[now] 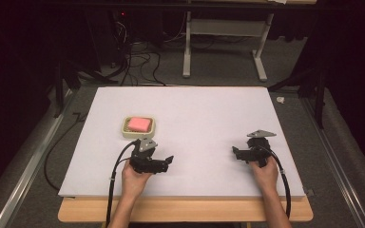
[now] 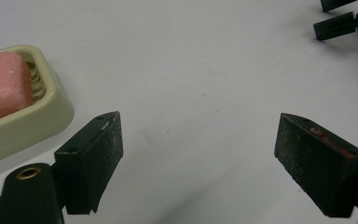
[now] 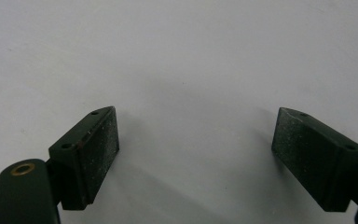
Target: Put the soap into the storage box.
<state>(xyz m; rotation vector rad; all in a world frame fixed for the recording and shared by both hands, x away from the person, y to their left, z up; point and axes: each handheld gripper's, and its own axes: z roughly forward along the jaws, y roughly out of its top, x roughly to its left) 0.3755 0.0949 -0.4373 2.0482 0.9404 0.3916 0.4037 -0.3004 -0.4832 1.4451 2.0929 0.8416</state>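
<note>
Both grippers sit low with jaws spread wide, nothing held. The pink soap (image 1: 139, 124) rests in its cream dish (image 1: 125, 129), just beyond the left gripper (image 1: 164, 163). The right gripper (image 1: 238, 153) idles far right. I'd swing left and straddle the bar squarely, clear of the rim.

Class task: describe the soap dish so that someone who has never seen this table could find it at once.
Start at the white table top and look to its left half, just beyond the left gripper. There sits the soap dish: a small cream tray with rounded corners, holding a pink soap bar.
</note>
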